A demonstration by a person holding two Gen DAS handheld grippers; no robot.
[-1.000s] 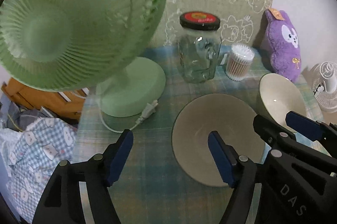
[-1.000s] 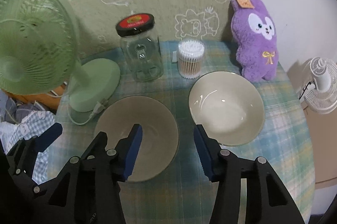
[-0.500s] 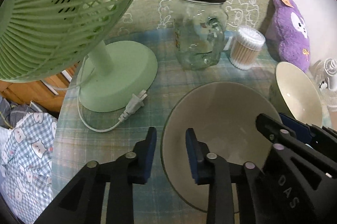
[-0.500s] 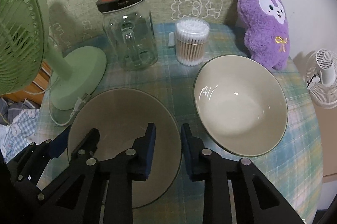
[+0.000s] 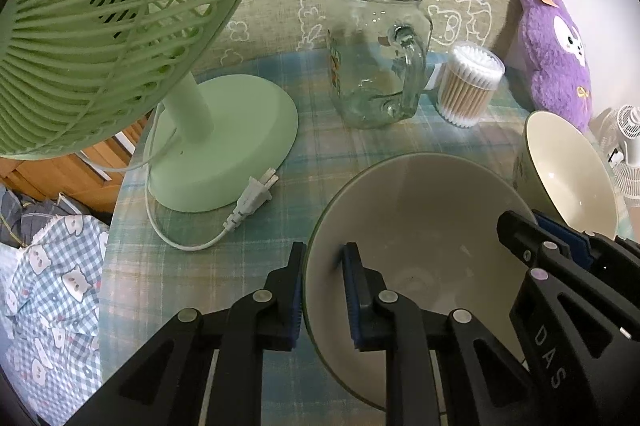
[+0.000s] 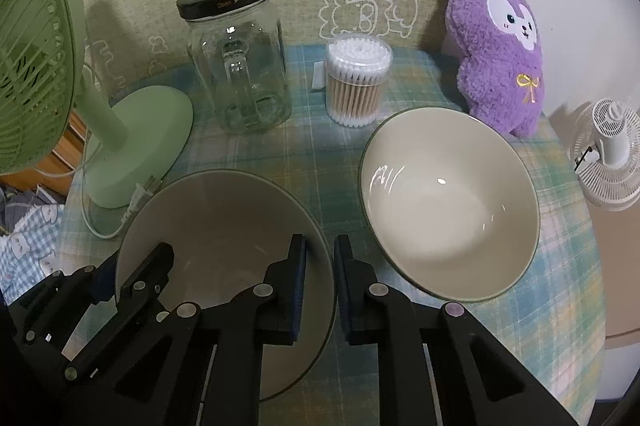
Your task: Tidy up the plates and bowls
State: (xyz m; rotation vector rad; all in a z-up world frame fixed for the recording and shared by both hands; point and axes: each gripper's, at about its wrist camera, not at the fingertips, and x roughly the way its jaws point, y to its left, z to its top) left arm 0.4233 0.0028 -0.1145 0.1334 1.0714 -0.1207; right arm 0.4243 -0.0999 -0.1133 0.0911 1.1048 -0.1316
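Both grippers point(image 5: 324, 290) point(image 6: 320, 266) clamp near bowl point(image 6: 224, 218) (opposite rims)

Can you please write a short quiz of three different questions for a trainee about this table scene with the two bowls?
1. True or false: both grippers grip the same bowl.
2. What stands between the clear glass jar with black lid and the purple plush rabbit?
A) a cup B) a round clear tub of cotton swabs C) a plate
3. Fill in: the plug of the green table fan lies ____ on the cloth.

Key
1. True: the left gripper and the right gripper each have their jaws shut on opposite rims of the nearer cream ceramic bowl; the farther cream bowl is untouched.
2. B, the swab tub.
3. Unplugged (loose).
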